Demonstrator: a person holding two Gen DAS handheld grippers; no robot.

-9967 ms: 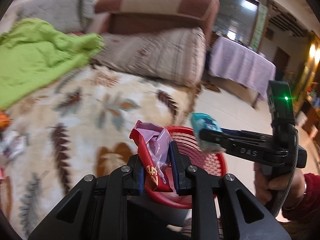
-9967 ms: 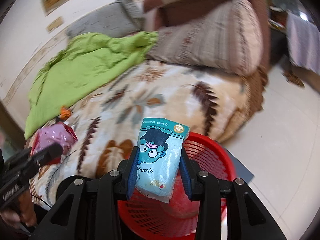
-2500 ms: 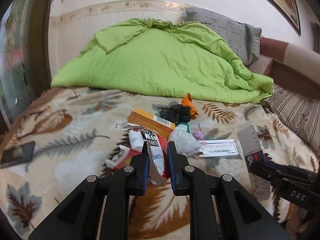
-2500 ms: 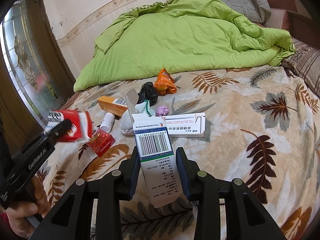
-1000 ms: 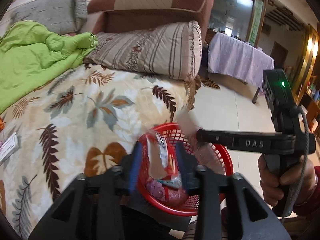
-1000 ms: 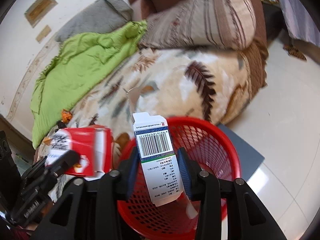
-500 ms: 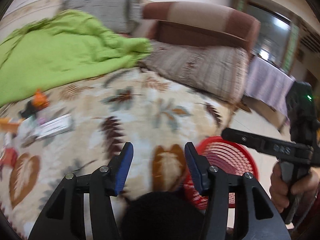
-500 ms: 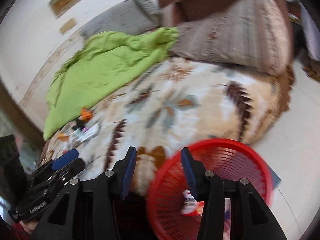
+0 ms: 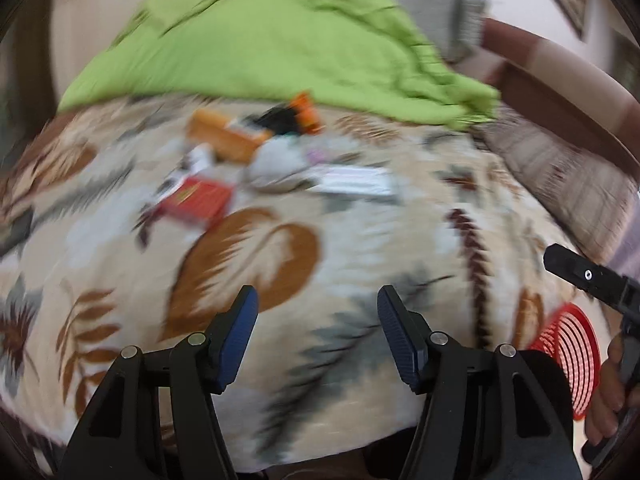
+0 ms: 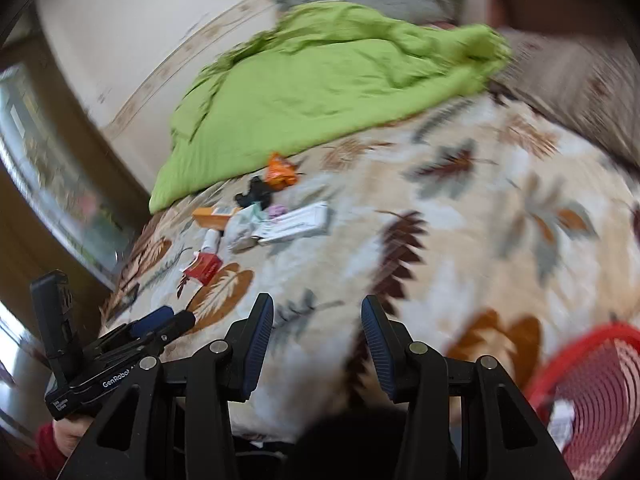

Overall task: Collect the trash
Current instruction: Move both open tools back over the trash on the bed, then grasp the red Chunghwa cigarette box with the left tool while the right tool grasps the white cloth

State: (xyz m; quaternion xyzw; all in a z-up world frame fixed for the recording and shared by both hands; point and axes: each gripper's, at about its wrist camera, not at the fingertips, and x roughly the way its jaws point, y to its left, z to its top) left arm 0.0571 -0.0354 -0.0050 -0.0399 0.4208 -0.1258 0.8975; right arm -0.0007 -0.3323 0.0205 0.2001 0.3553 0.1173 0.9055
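Observation:
Both views are blurred by motion. My left gripper [image 9: 318, 304] hangs over the leaf-patterned bedspread [image 9: 360, 248], its jaws opening with nothing between them. My right gripper [image 10: 317, 312] is open and empty too. Trash lies in a cluster further up the bed: a red carton [image 9: 196, 200], an orange box [image 9: 224, 138], a long white box [image 9: 356, 180], a pale crumpled bag [image 9: 276, 164], a black wad [image 9: 280, 120] and an orange wrapper [image 9: 306, 114]. The same cluster shows in the right wrist view around the white box [image 10: 296, 224]. The red basket [image 10: 592, 392] sits at the lower right with packets inside.
A green quilt [image 9: 260, 44] is heaped at the head of the bed, with a grey pillow [image 9: 444, 12] and a striped cushion [image 9: 560, 168] to the right. A dark phone [image 9: 16, 228] lies at the bed's left edge. A hand [image 9: 612, 392] holds the other gripper.
The red wrapper and the barcode box left my grippers and dropped into the red basket. Both grippers opened and swung from the basket back toward the trash on the bed.

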